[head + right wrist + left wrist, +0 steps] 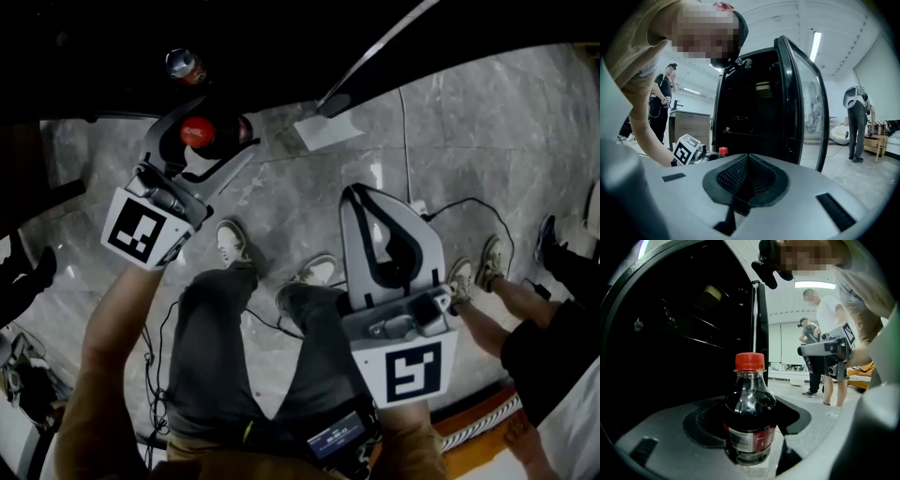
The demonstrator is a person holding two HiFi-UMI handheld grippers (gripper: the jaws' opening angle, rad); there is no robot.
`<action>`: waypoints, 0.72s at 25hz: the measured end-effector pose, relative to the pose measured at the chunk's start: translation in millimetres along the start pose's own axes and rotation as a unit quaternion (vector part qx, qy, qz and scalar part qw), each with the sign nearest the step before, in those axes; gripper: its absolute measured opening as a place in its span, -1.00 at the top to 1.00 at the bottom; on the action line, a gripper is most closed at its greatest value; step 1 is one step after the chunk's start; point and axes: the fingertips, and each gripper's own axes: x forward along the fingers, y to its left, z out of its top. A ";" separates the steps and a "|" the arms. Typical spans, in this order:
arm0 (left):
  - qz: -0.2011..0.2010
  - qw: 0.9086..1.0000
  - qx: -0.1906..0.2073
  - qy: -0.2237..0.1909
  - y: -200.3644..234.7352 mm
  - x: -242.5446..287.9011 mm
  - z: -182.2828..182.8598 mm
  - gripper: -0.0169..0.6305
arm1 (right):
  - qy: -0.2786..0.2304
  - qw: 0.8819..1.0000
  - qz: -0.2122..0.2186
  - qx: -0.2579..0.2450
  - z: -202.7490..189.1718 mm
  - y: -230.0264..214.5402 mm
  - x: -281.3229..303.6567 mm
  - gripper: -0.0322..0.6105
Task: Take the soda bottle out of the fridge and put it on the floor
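Left gripper (214, 150) clamps the soda bottle (750, 408) round its lower body, cap up, long axis vertical, outside the open fridge (754, 108) with floor (309, 197) directly below; right gripper (747, 161), jaws together and empty, hangs well apart

Large lab-like hall: grey marble floor (487, 122), loose cables (405, 141), ceiling strip lights (815, 44), other people (857, 119) around.
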 end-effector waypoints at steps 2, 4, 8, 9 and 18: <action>-0.006 1.000 -0.009 -0.005 3.6 2.9 -17.2 0.00 | 0.001 1.000 0.004 -0.002 -12.2 0.3 5.7 0.89; -0.007 1.000 -0.016 -0.006 7.3 6.5 -35.0 0.00 | 0.001 1.000 0.010 -0.005 -23.0 0.5 12.4 0.89; -0.011 1.000 -0.015 -0.002 10.4 16.1 -68.7 0.00 | 0.001 1.000 0.021 -0.014 -39.4 -2.6 22.9 0.89; -0.014 1.000 -0.014 0.001 11.2 18.5 -76.5 0.00 | 0.001 1.000 0.023 -0.017 -43.2 -4.0 26.0 0.89; -0.035 0.999 -0.006 0.001 20.0 36.7 -129.4 0.00 | -0.005 0.999 0.041 -0.028 -88.9 -14.7 53.5 0.89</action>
